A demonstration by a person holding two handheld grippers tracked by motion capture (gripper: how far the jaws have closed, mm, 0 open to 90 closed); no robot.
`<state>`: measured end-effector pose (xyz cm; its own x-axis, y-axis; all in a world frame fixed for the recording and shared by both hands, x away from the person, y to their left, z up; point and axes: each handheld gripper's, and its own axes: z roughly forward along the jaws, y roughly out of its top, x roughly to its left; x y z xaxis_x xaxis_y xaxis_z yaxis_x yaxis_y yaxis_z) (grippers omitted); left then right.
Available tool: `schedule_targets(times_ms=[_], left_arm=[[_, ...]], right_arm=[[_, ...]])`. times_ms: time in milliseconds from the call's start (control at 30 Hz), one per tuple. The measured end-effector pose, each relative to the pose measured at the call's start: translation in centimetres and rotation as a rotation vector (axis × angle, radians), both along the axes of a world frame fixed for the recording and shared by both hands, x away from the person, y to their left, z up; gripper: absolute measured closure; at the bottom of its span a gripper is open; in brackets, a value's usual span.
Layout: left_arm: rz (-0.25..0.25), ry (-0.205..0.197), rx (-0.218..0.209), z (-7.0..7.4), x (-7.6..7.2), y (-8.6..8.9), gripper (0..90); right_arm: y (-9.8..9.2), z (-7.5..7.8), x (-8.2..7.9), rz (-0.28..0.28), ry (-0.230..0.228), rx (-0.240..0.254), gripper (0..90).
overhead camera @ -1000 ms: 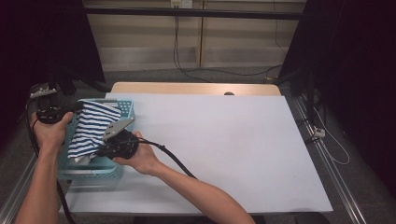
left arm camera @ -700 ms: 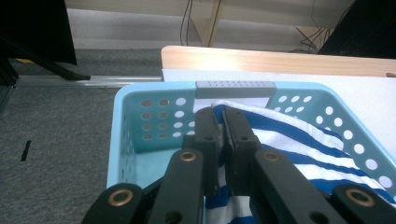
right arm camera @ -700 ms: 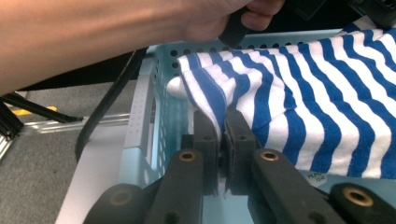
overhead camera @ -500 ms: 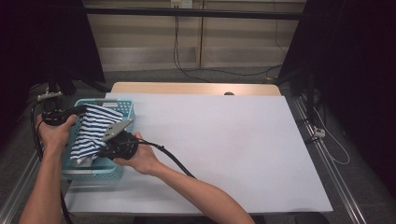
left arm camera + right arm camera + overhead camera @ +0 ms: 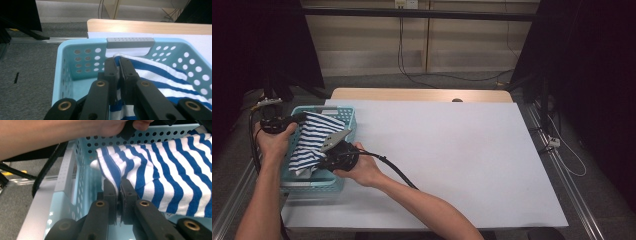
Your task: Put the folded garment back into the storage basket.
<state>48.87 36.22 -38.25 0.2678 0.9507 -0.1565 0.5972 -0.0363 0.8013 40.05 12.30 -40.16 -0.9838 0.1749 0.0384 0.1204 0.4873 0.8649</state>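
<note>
High view: towel half out of basket

Striped towel [image 5: 314,141] draped over teal basket [image 5: 347,113] at table's [image 5: 452,150] left edge. Clamped at two edges: left gripper [image 5: 118,65] and right gripper [image 5: 118,185], jaws tight on cloth. Not yet lifted clear or spread. Gripper views confirm pinches; high view places the basket.
</note>
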Motion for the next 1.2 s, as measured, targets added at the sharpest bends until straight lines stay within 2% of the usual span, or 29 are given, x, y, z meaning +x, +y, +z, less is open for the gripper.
schedule_targets(times_ms=[67, 200, 233, 267, 333, 433, 500, 567, 633, 667, 733, 767, 833, 933, 1000, 1033, 1067, 1133, 1200], left_arm=[[-0.001, 0.006, 0.005, -0.1, 0.1, 0.0, 85.4], [0.004, 0.012, -0.005, -0.5, 0.3, 0.0, 85.4], [-0.003, 0.025, 0.008, -0.6, 0.3, 0.0, 85.4], [-0.004, 0.019, 0.005, -0.7, 0.3, -0.1, 85.3], [-0.005, 0.040, 0.034, -0.8, 0.5, -0.3, 84.9], [-0.004, 0.046, 0.018, -1.1, 0.6, -0.6, 80.4], [0.004, 0.042, 0.030, -1.2, 0.7, -0.7, 69.8], [0.006, 0.041, 0.043, -1.2, 0.8, -0.9, 53.3], [0.008, 0.044, 0.053, -1.1, 0.8, -1.3, 49.8], [0.005, 0.033, 0.043, -1.1, 0.8, -1.4, 44.6], [-0.003, 0.020, 0.049, -1.0, 0.7, -1.6, 33.3], [0.005, 0.026, 0.063, -0.9, 0.7, -1.7, 33.3], [0.004, 0.008, 0.031, -0.7, 0.6, -1.7, 25.6], [-0.001, -0.002, 0.023, -0.4, 0.3, -1.8, 17.6], [0.003, -0.016, 0.003, -0.2, 0.2, -2.0, 10.0], [-0.004, -0.024, -0.021, -0.1, 0.1, -2.1, 10.0], [-0.002, -0.021, -0.020, 0.1, 0.0, -2.2, 9.1], [-0.016, -0.041, -0.032, 0.5, -0.2, -2.5, 4.9], [-0.036, -0.054, -0.034, 0.9, -0.5, -2.9, 4.7]], right_arm=[[0.1, -0.2, 0.1, 0.000, -0.006, -0.017, 85.9], [0.1, -0.3, 0.1, -0.001, 0.001, -0.014, 85.9], [0.2, -0.4, 0.1, 0.002, 0.004, -0.016, 85.7], [0.2, -0.5, 0.1, 0.008, 0.005, -0.021, 85.4], [0.3, -0.6, 0.1, 0.014, 0.008, -0.027, 84.9], [0.3, -0.8, 0.1, 0.012, 0.010, -0.036, 81.9], [0.2, -0.7, 0.2, 0.014, 0.008, -0.030, 75.3], [0.2, -0.7, 0.3, 0.008, 0.024, -0.038, 65.1], [0.1, -0.8, 0.3, 0.006, 0.011, -0.057, 62.1], [0.0, -0.8, 0.2, 0.005, 0.015, -0.060, 59.2], [-0.3, -0.5, 0.3, -0.001, 0.014, -0.040, 52.4], [-0.3, -0.5, 0.3, -0.001, 0.014, -0.040, 52.4], [-0.5, -0.3, 0.3, -0.007, 0.010, -0.024, 49.4], [-1.1, 0.1, 0.2, -0.023, 0.007, 0.009, 43.7], [-1.7, 0.3, 0.3, -0.042, 0.010, 0.041, 38.9], [-1.7, 0.3, 0.3, -0.042, 0.010, 0.041, 38.9], [-1.9, 0.3, 0.3, -0.049, 0.013, 0.046, 37.5], [-2.3, 0.4, 0.4, -0.060, 0.014, 0.058, 33.9], [-2.7, 0.5, 0.4, -0.067, 0.011, 0.067, 30.9]])
